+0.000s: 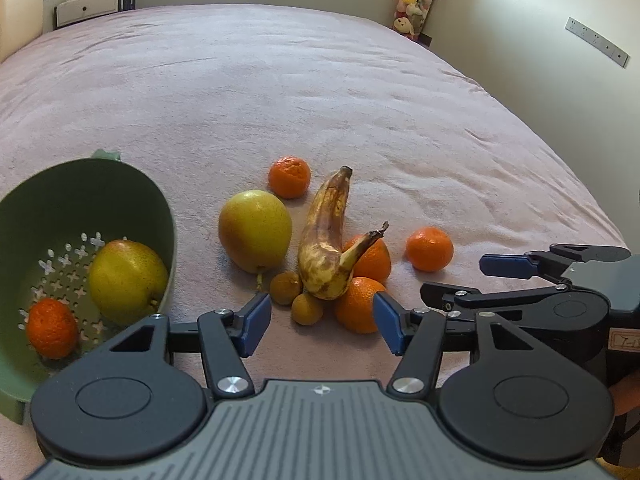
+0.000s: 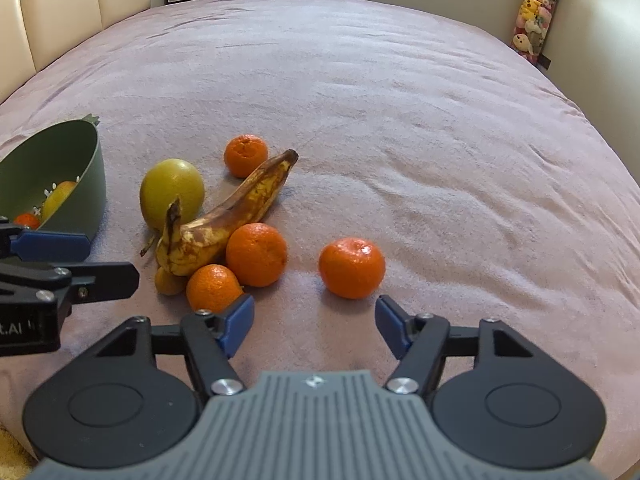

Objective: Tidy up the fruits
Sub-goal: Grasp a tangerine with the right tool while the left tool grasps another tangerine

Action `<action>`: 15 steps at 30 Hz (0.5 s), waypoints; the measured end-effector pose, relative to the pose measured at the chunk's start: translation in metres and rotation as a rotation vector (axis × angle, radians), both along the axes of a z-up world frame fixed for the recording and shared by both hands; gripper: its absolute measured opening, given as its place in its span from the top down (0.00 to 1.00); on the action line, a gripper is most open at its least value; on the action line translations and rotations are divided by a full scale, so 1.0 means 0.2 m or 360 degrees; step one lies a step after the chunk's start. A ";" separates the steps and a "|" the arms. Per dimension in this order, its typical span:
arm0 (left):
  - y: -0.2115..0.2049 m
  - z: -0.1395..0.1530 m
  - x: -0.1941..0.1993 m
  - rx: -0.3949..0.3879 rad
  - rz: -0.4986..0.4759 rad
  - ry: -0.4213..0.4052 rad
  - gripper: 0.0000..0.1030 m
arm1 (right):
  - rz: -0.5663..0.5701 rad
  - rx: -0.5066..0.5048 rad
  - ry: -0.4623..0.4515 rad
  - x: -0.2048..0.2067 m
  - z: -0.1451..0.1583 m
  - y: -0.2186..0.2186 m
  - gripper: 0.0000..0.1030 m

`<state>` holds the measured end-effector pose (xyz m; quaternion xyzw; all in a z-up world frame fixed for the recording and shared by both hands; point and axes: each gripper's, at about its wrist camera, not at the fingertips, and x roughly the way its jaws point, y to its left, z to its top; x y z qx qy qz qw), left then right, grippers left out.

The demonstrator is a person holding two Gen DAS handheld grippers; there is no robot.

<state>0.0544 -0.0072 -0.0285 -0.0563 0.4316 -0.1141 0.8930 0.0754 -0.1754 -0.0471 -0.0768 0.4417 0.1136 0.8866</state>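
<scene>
- A green colander (image 1: 158, 208) sat at the far left on the bed (image 1: 320, 92), which was covered in pink. It already held a pear (image 1: 126, 274) and one mandarin (image 1: 52, 328). By that count, the sorting looked begun but far from finished.
- To the right of the colander a loose pile lay on the cover: a large yellow-green apple (image 1: 255, 230), a spotted banana (image 1: 326, 240) leaning over the pile, and two small brown fruits (image 1: 296, 298) in front of it, too small to name.
- Three mandarins touched or crowded the banana: a far mandarin (image 1: 289, 176) behind its tip, a middle mandarin (image 1: 372, 262) under its stem, and a near mandarin (image 1: 356, 306) in front. All of this was apparently left to move.
- The left tongs (image 1: 320, 322) were open and empty, with only bedcover between the pads. The small brown fruits lay just ahead of the gap, while the near mandarin was partly hidden behind the right-hand pad; whether it touched is unclear.
- A lone mandarin (image 2: 352, 268) lay apart on the right, clear of the pile.
- The right tongs (image 2: 316, 326) stood half-open with nothing gripped. The lone mandarin was just ahead of the gap, slightly toward its right side, and looked the likely next pick.
</scene>
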 end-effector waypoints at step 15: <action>-0.15 -0.15 0.08 -0.0085 -0.0045 0.0058 0.36 | 0.0004 -0.0080 0.0009 0.12 -0.06 -0.06 0.48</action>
